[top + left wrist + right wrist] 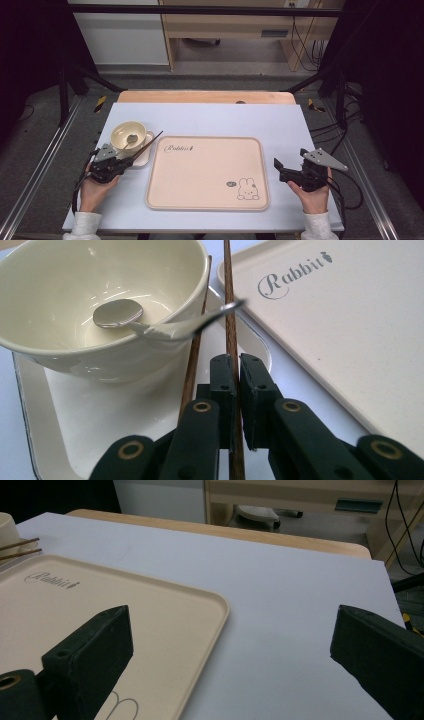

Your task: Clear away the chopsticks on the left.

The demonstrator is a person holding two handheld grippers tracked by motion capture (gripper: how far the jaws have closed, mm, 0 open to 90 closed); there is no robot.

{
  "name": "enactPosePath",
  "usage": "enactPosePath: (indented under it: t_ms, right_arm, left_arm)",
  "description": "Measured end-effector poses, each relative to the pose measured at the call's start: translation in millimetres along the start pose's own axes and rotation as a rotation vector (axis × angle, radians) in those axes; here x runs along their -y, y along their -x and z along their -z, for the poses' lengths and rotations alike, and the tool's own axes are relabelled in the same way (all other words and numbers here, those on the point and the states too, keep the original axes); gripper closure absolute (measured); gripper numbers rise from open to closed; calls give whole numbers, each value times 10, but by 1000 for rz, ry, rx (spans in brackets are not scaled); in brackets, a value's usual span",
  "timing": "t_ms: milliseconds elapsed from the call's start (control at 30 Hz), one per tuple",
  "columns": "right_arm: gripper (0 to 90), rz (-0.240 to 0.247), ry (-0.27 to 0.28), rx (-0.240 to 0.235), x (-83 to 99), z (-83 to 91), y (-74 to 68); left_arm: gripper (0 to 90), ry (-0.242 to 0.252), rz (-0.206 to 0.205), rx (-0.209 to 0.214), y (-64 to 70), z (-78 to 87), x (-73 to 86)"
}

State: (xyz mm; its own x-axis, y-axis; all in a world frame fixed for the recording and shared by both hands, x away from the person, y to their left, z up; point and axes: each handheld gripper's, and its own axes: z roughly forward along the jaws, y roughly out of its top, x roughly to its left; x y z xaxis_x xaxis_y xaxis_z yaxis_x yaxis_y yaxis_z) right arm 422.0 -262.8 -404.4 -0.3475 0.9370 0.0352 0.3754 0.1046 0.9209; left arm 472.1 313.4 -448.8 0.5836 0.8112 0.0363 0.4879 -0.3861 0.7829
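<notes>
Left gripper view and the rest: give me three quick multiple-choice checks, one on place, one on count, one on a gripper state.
1. Where does the bowl stand?
A. on the small white plate left of the tray
B. on the rabbit tray
C. on the bare table at the right

2. How many chopsticks lie by the bowl?
A. one
B. two
C. four

3. How is the left gripper?
A. wide open above the bowl
B. shut on one chopstick
C. shut on the spoon

Answers:
1 A: the left gripper view shows the plate under the bowl, and the high view puts both beside the tray.
2 B: two brown sticks run side by side past the spoon.
3 B: its fingers press one chopstick between them; the right gripper is open.
</notes>
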Motion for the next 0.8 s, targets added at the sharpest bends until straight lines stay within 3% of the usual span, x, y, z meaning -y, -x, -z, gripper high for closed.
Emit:
enactPosePath:
  t_ms: [233,600,800]
  right_arm:
    - [27,-5,-1,5,-1,5,-1]
    - [23,0,-1,9,1,5,-1]
    - [23,-2,-1,13,-1,15,2]
  left_arm:
    - [851,2,-9,-14,133,35,-27]
    - [851,45,9,-39,378,129,-98]
    - [851,66,-3,-55,557,167,-154]
